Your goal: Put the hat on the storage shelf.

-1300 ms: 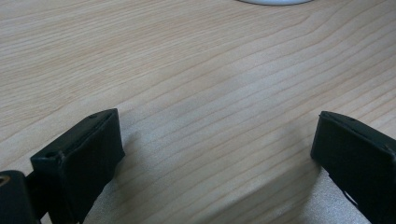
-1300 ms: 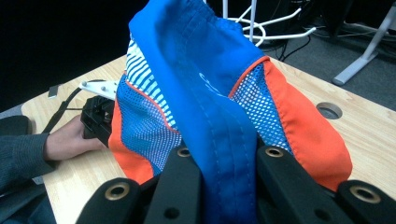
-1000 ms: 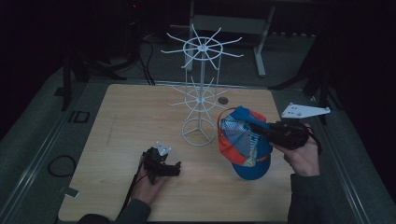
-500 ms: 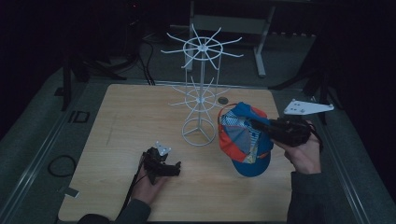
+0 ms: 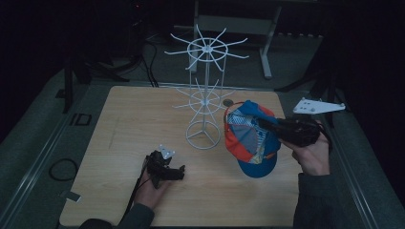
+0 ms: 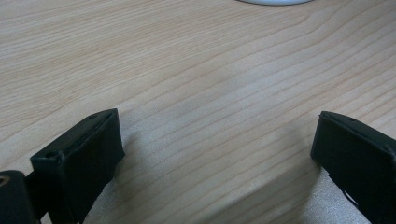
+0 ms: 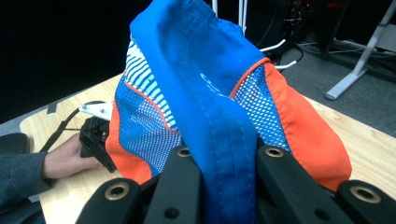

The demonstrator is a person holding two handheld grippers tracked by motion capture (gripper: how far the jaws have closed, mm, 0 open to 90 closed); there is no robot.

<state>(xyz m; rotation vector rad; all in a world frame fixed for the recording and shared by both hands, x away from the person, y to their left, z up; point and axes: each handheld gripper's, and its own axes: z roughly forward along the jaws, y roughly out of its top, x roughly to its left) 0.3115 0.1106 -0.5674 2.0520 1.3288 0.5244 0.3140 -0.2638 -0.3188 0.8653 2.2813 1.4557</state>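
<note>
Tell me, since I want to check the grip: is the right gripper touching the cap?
Touching. In the right gripper view the right gripper has both jaws pressed against a fold of the cap, with blue fabric pinched between them.

You have a white wire rack (image 5: 204,95) standing upright on the wooden tabletop (image 5: 129,124), a little past its middle, and everything else places itself off that rack. Its ring-shaped base (image 5: 203,135) sits flat on the wood, with a slim post rising to two tiers of radiating hooks, the upper tier wider than the lower. Just behind the rack, to its right, you see a small round grommet hole (image 5: 228,102) set in the tabletop. Well behind the rack, off the tabletop, a grey metal frame leg (image 5: 265,47) stands on the floor. Far left of the rack, dark cables (image 5: 57,168) loop on the floor.
</note>
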